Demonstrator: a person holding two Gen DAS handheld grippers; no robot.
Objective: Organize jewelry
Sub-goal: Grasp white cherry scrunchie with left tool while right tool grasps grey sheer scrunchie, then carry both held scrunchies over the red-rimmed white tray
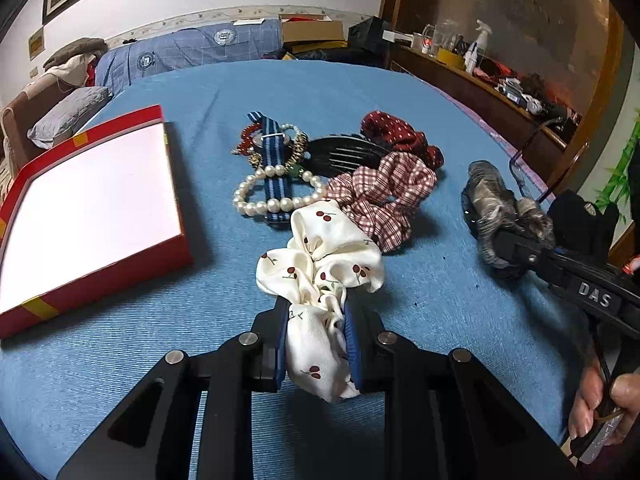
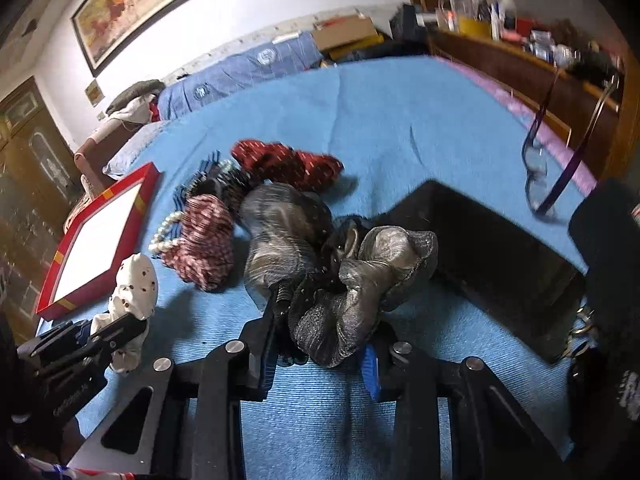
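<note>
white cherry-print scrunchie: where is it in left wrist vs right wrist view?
Left wrist: cherry-print scrunchie at centre bottom, clamped in the left gripper.
Right wrist: same scrunchie at lower left, again in the left gripper.
Shared landmark: red box, left of the scrunchie in both views.

My left wrist camera looks down along its fingers, close over the blue bedspread [image 1: 360, 92], facing the far wall. My right one sits just beside it, angled alike. Both share the red box [image 1: 92, 216] [image 2: 100, 240] and the scrunchie pile [image 1: 380, 196] [image 2: 208, 240]
</note>
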